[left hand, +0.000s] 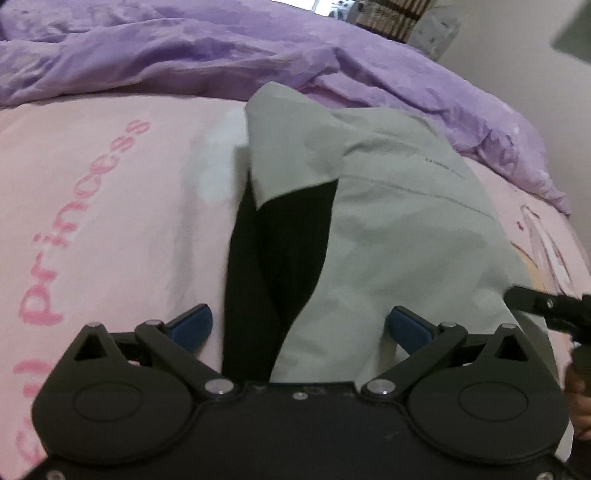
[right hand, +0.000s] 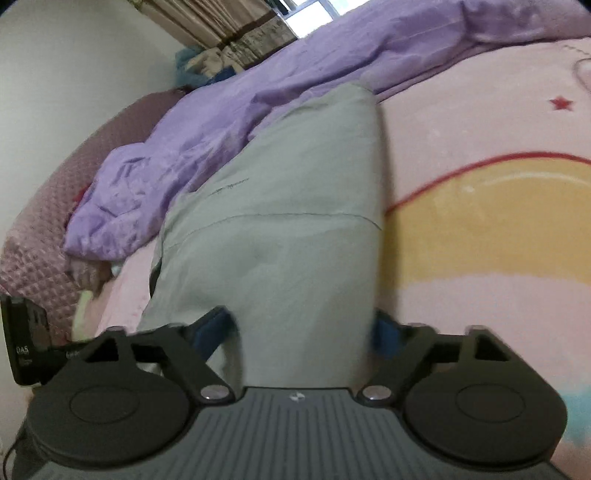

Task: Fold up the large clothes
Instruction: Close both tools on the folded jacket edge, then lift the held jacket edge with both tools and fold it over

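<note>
Grey garment (left hand: 399, 229), near hem hidden behind left gripper (left hand: 297, 326) body

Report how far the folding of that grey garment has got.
Done: the grey garment lies on the pink blanket as a narrow folded strip, black lining showing at one edge. In hand: nothing; the left hand-held gripper and right hand-held gripper both stand open over it. Left: probably folding the strip crosswise.

Home bedroom. Pink printed bedspread (right hand: 480, 122) lying as landmark, lettered "Princess" with star and rainbow motif. Crumpled purple duvet (left hand: 184, 55) bunching along its far edge. Mauve quilted headboard (right hand: 40, 221) rising beyond its left end. Striped curtains (right hand: 221, 22) hanging past the duvet, daylight showing beside them.
</note>
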`<action>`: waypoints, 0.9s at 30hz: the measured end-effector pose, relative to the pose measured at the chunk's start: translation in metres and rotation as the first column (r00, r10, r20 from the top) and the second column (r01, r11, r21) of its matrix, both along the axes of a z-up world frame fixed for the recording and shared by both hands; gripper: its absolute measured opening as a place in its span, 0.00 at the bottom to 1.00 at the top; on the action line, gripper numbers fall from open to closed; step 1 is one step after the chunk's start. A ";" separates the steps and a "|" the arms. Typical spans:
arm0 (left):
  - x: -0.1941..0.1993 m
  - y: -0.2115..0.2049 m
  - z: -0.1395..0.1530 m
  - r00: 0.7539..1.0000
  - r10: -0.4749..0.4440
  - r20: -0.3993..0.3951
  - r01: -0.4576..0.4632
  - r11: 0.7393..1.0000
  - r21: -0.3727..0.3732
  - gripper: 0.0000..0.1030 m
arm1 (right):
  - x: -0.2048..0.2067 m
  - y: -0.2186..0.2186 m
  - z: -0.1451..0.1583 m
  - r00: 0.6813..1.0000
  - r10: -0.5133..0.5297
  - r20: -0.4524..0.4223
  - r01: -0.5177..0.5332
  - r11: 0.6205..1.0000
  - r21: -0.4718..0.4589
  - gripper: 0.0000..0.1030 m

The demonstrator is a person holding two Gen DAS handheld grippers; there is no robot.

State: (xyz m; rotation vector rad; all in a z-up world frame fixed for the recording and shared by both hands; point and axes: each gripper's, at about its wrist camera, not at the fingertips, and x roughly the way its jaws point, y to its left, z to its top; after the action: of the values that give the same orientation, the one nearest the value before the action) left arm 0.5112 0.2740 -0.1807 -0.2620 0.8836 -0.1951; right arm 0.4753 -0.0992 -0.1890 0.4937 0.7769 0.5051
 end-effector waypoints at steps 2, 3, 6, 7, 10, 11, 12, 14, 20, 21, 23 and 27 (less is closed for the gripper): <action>0.009 -0.002 -0.001 1.000 -0.025 0.012 0.025 0.999 -0.030 1.00 | 0.008 0.010 0.002 0.999 0.033 0.031 -0.032 0.999 -0.030 1.00; 0.014 -0.004 -0.001 0.999 -0.034 0.018 0.035 0.999 -0.038 1.00 | 0.013 0.017 0.002 0.997 0.050 0.053 -0.047 0.997 -0.062 1.00; 0.026 -0.012 0.000 0.999 -0.042 0.032 0.042 0.999 -0.022 1.00 | 0.019 0.028 0.008 0.994 0.064 0.088 -0.051 0.989 -0.137 1.00; 0.027 -0.012 0.000 0.999 -0.036 0.037 0.037 0.999 -0.021 1.00 | 0.019 0.029 0.009 0.994 0.066 0.090 -0.053 0.988 -0.143 1.00; 0.027 -0.013 -0.002 0.998 -0.019 0.065 0.020 1.000 -0.018 0.99 | 0.015 0.024 0.009 0.991 0.064 0.114 -0.046 0.987 -0.154 1.00; 0.022 -0.014 -0.002 0.996 -0.019 0.084 0.020 1.000 -0.012 0.93 | 0.010 0.026 0.009 0.988 0.068 0.136 -0.043 0.983 -0.178 1.00; 0.019 -0.015 -0.002 0.995 -0.020 0.100 0.021 1.000 -0.006 0.90 | 0.007 0.025 0.009 0.985 0.073 0.154 -0.043 0.980 -0.193 0.97; 0.014 -0.015 0.001 0.992 -0.026 0.123 0.029 0.999 -0.024 0.67 | 0.006 0.029 0.013 0.983 0.062 0.173 -0.027 0.980 -0.199 0.84; -0.003 0.001 0.014 0.978 0.011 0.209 0.019 0.989 -0.143 0.24 | -0.010 0.035 0.046 0.966 0.045 0.255 0.011 0.977 -0.213 0.40; -0.007 0.002 0.016 0.975 0.016 0.220 0.020 0.987 -0.158 0.22 | -0.012 0.035 0.051 0.964 0.048 0.262 0.008 0.978 -0.207 0.38; -0.012 0.000 0.020 0.972 0.017 0.234 0.020 0.988 -0.155 0.19 | -0.014 0.036 0.059 0.960 0.059 0.273 -0.001 0.978 -0.207 0.36; -0.025 -0.005 0.034 0.965 0.014 0.263 0.036 0.982 -0.187 0.15 | -0.029 0.036 0.083 0.945 0.076 0.317 -0.008 0.977 -0.212 0.33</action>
State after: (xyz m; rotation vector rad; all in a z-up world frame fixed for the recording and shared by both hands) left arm 0.4866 0.2692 -0.1465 -0.4001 0.6026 -0.3186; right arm 0.4459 -0.0635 -0.1061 0.1912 0.5168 0.5219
